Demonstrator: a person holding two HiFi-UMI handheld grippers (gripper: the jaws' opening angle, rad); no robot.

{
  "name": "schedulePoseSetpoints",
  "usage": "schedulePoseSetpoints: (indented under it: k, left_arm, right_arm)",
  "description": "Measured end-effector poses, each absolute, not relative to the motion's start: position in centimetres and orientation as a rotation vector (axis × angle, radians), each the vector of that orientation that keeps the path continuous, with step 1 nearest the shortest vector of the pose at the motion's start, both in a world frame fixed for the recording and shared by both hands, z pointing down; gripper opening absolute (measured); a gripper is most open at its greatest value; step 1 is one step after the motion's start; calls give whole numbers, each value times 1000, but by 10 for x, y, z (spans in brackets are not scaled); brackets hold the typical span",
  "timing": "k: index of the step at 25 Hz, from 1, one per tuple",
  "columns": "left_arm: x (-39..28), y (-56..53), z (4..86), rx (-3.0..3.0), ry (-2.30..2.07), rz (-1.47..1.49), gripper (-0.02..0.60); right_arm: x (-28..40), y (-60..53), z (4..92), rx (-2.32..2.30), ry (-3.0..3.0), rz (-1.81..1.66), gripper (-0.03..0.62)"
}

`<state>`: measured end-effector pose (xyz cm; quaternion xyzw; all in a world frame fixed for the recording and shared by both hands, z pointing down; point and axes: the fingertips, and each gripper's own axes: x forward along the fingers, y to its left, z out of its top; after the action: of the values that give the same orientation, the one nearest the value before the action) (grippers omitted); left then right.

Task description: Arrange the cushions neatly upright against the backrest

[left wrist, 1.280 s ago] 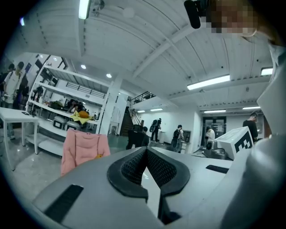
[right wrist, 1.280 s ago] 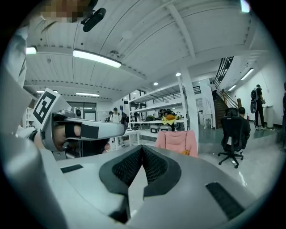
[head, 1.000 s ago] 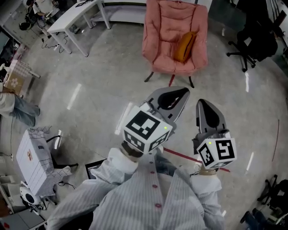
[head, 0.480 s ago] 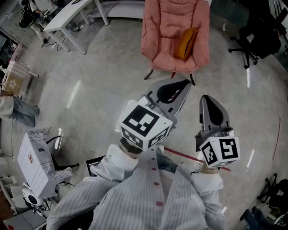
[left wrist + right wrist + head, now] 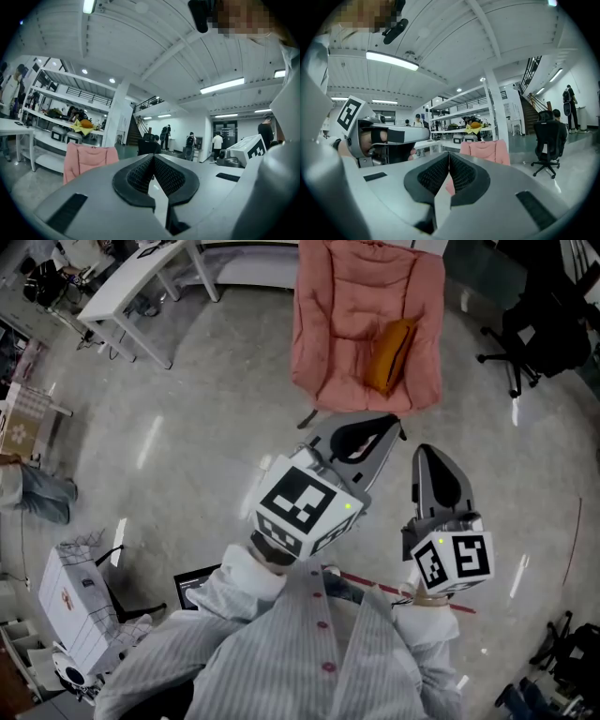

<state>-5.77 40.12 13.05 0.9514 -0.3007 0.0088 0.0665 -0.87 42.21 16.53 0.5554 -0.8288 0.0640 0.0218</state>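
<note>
Open polished floor point(image 5: 216, 418) lay between the left gripper point(image 5: 386, 422), the right gripper point(image 5: 424, 453) and the pink armchair point(image 5: 347, 315) ahead, a clear straight run to its seat. A white table point(image 5: 131, 282) stood off to the left and a black office chair point(image 5: 542, 329) to the right, both well apart from that lane. An orange cushion point(image 5: 389, 352) leaned against the seat's right side, leaving the left of the seat free.
</note>
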Motion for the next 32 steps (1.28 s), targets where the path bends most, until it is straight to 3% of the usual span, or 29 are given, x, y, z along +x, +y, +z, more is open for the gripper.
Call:
schedulePoseSetpoints:
  k: [17, 32]
  left_arm:
    - [-81, 260, 142, 2875, -828, 59, 9]
    - [-47, 125, 157, 2809, -950, 63, 9]
  right_arm:
    - [-25, 283, 175, 1790, -2508, 223, 14]
    - [33, 147, 191, 1764, -2514, 277, 14]
